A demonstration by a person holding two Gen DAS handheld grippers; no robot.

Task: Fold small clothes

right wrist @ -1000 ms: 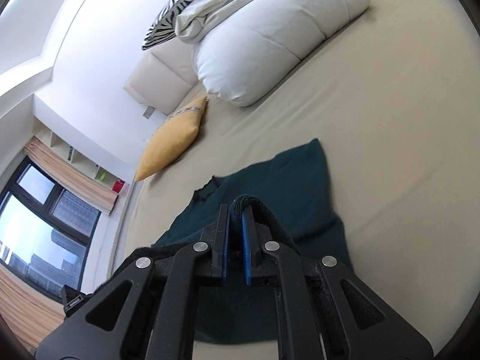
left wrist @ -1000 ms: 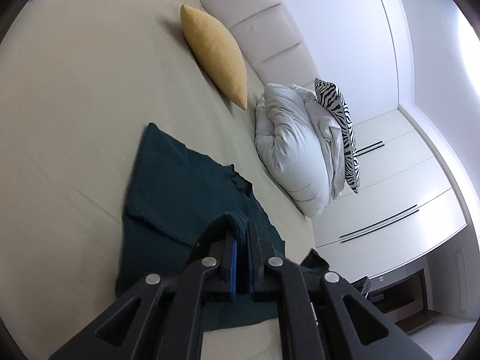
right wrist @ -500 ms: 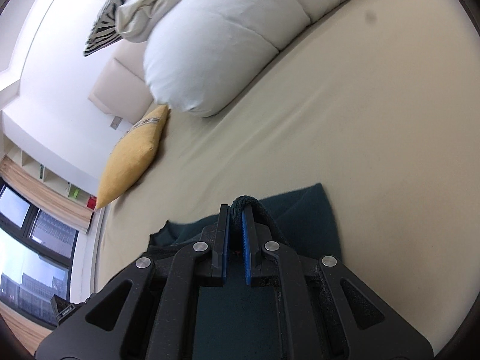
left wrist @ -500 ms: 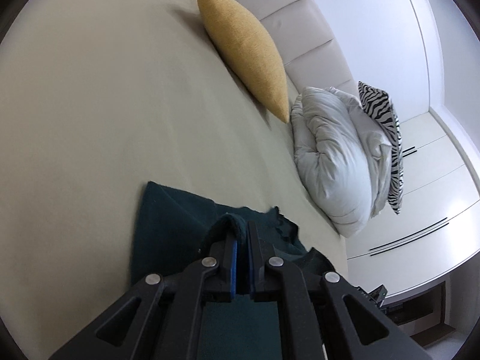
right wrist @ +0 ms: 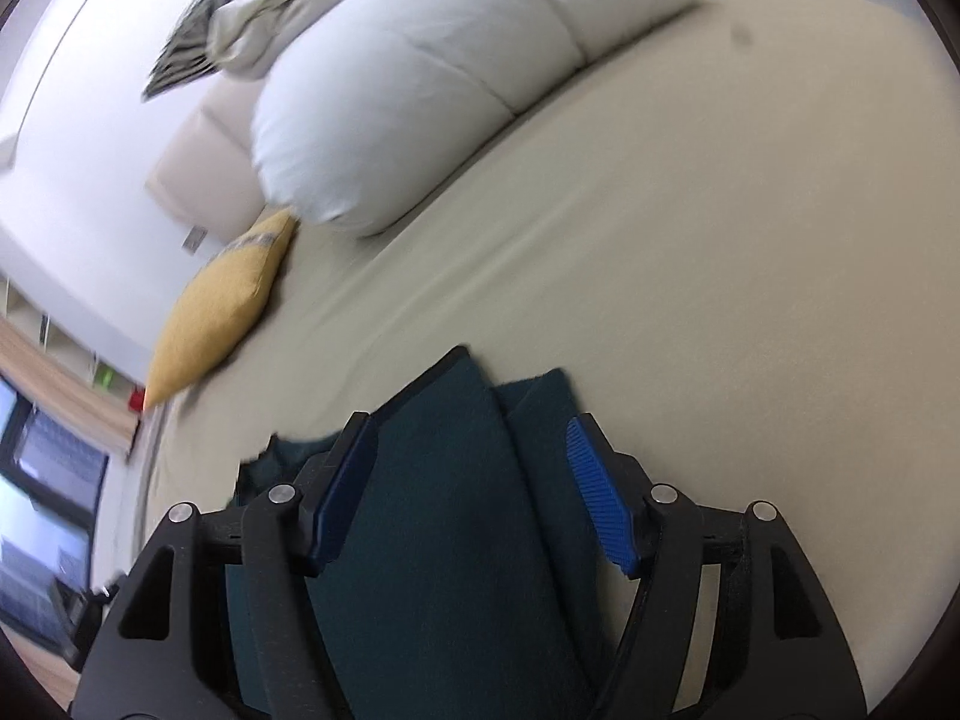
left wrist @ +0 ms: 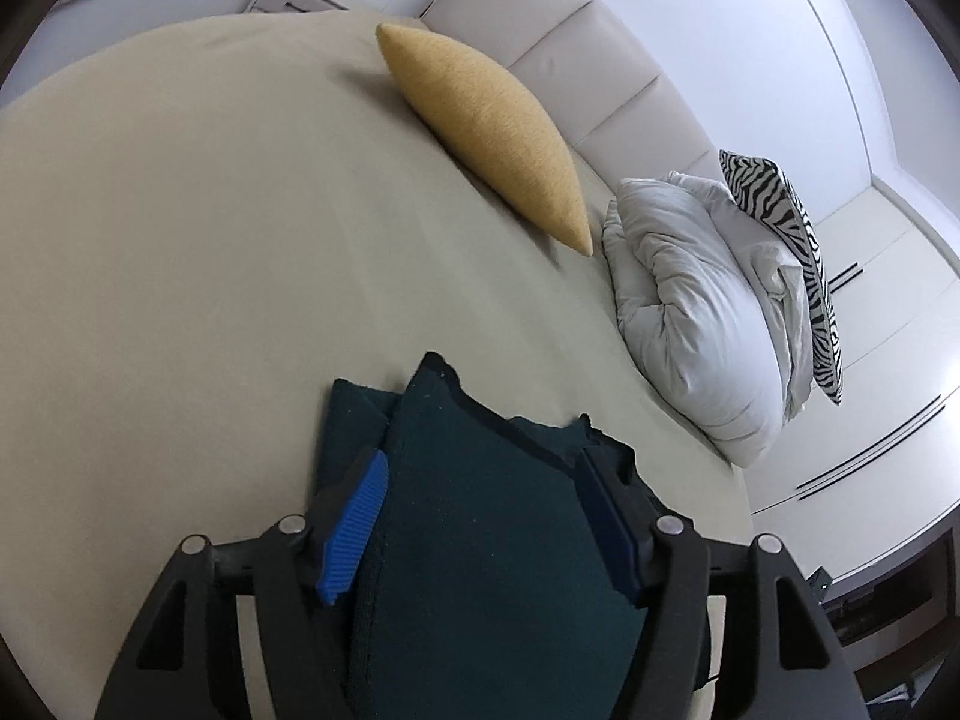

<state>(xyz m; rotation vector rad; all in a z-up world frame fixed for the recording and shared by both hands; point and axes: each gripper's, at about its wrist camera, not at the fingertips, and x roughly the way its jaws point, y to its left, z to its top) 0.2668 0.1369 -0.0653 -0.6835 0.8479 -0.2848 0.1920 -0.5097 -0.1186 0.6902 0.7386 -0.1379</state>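
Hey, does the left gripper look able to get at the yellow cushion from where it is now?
Probably yes. The left gripper is opening over the dark green garment, and only bare bed sheet lies between it and the yellow cushion.

A beige bed (left wrist: 180, 252) fills the frame's left and centre, with a yellow cushion (left wrist: 492, 126) at upper centre against a padded headboard (left wrist: 576, 48), a rolled white duvet (left wrist: 690, 312) and zebra-striped pillow (left wrist: 786, 228) at right beside white wardrobe doors (left wrist: 882, 324).
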